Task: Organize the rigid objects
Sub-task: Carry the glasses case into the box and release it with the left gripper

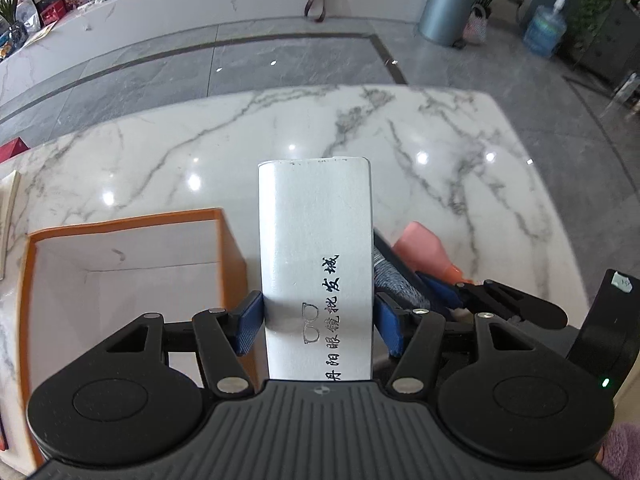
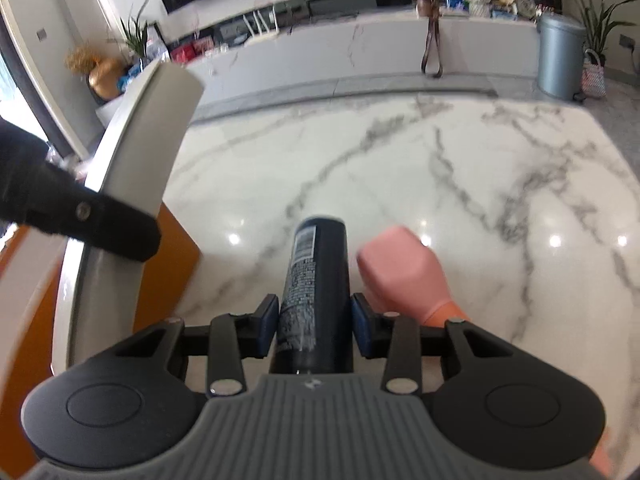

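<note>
Item one: the left gripper (image 1: 318, 322). We find its blue pads (image 1: 249, 322) pressed against both long sides of a white case (image 1: 316, 248), which runs lengthwise between the fingers and juts well past their tips. The case bears black printed characters and a small spectacles outline near the gripper end. It is held above the marble table (image 1: 440, 168), clear of the surface.

Item two: an orange box (image 1: 132, 224), open, white inside, standing at the table's left edge just left of the case. We see nothing in the part of it that shows.

Item three: the right gripper (image 2: 315, 328). A dark can (image 2: 316, 288) lies between its fingers, its length along them and its far end beyond the tips. The left pad (image 2: 267, 326) looks to touch the can; a narrow gap seems to show at the right pad, so we cannot tell whether the grip is firm.

Item four: a pink bottle (image 2: 404, 272), just right of the can, beside the right finger, toward the table's near edge.

Item five: in the right wrist view, the case appears at far left, over the box.
</note>
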